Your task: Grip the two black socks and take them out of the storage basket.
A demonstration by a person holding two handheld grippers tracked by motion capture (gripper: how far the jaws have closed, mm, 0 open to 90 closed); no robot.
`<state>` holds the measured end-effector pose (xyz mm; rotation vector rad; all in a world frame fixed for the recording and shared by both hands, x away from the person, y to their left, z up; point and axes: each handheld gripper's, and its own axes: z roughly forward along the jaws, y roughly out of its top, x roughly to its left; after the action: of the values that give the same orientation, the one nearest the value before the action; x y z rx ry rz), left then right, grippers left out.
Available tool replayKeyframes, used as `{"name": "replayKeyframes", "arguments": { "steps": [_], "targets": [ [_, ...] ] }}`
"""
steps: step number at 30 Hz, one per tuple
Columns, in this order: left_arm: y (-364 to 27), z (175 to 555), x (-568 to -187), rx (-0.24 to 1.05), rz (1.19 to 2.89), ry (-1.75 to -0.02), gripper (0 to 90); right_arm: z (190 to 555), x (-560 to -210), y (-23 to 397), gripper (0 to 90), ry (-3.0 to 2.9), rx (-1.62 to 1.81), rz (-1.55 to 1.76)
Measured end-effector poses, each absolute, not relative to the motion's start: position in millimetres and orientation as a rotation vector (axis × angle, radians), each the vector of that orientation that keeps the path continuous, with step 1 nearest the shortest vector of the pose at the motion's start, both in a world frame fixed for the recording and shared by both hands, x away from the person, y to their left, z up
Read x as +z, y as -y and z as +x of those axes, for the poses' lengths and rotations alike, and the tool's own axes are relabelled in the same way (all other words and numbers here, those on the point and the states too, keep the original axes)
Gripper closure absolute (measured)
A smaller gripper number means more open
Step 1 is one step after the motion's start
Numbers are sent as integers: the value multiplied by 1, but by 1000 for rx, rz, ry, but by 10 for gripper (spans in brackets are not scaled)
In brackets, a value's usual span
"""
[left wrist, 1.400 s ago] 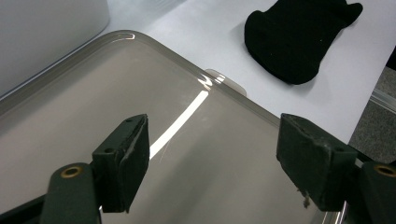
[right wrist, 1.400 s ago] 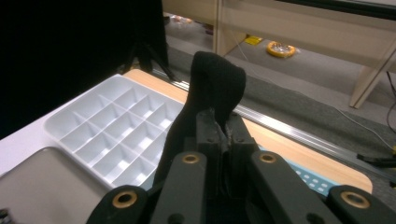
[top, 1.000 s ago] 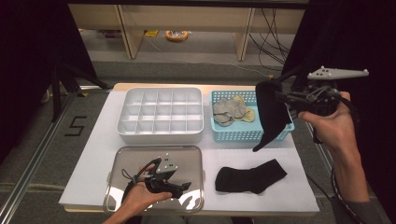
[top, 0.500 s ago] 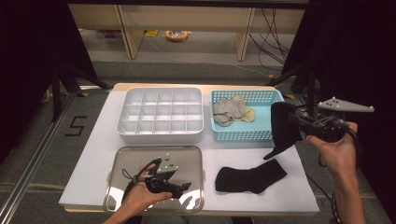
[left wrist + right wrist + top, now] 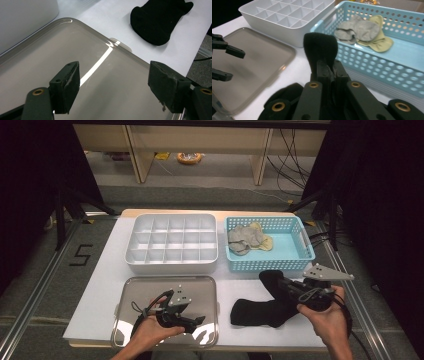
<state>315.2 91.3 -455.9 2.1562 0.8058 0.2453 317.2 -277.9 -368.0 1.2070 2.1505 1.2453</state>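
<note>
My right gripper (image 5: 286, 288) (image 5: 329, 71) is shut on a black sock (image 5: 271, 281) (image 5: 320, 47), whose free end sticks up past the jaws. It hangs low over the table, right above a second black sock (image 5: 255, 312) (image 5: 160, 22) lying flat on the white mat. Whether the two socks touch I cannot tell. My left gripper (image 5: 199, 321) (image 5: 113, 82) rests open over the shiny metal tray (image 5: 145, 292) (image 5: 100, 62), with nothing between its fingers.
A white divided box (image 5: 172, 240) (image 5: 287, 17) stands behind the tray. To its right is a blue basket (image 5: 295, 252) (image 5: 387, 75) holding grey socks (image 5: 242, 239) (image 5: 357, 31) and a yellow sock (image 5: 265, 242) (image 5: 380, 42).
My right gripper has come down with the black sock from beside the basket to just above the sock lying on the mat. The left gripper has stayed still over the tray.
</note>
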Motion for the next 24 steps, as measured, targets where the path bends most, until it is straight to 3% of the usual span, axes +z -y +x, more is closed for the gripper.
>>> {"name": "replayKeyframes", "arguments": {
  "steps": [11,24],
  "targets": [
    [-93,315,-456,220,2152,-818,255,305,-414,238,868,-2324,1156,1177],
    [-91,315,-457,218,2159,-810,259,284,-436,231,868,-2382,1129,1157]
  ]
}}
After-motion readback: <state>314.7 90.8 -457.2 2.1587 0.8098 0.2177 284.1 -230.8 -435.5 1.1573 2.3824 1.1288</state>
